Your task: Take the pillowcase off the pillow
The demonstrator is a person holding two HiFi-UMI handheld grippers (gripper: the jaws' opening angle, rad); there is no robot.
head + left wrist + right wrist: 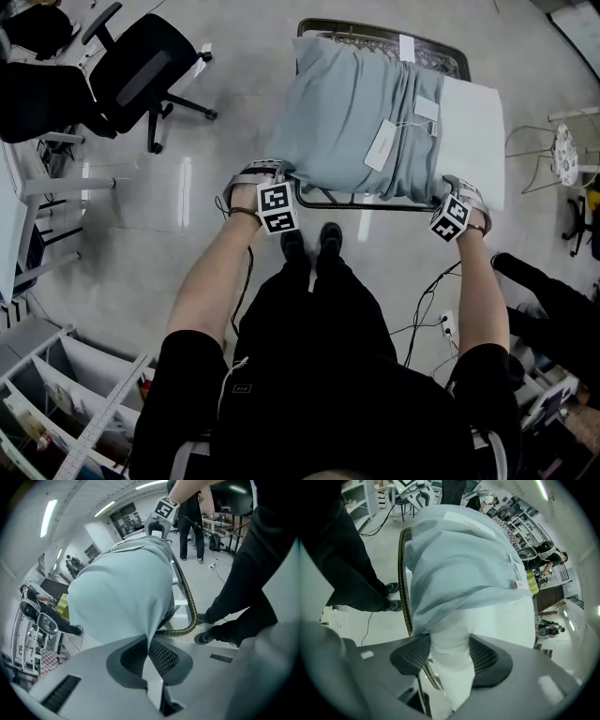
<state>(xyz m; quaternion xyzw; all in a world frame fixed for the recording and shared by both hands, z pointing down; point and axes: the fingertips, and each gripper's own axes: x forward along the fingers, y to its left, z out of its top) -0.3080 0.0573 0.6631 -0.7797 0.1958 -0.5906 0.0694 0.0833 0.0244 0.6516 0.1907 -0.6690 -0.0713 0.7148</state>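
Observation:
A pale blue-grey pillowcase (347, 112) covers most of a white pillow (473, 122), whose bare end sticks out to the right. Both lie on a wire-rimmed rack (375, 202) in front of me. My left gripper (284, 178) is at the near left corner. In the left gripper view it (149, 651) is shut on a pinched fold of the pillowcase (122, 597). My right gripper (448, 187) is at the near right corner. In the right gripper view it (450, 656) is shut on the bare pillow (497, 620), just below the bunched hem of the pillowcase (459, 559).
White tags (382, 145) hang on the pillowcase. A black office chair (141, 70) stands at the far left, a white wire stool (562, 155) at the right. Cables (427, 300) trail on the floor by my feet. Shelving (56, 403) is at the near left.

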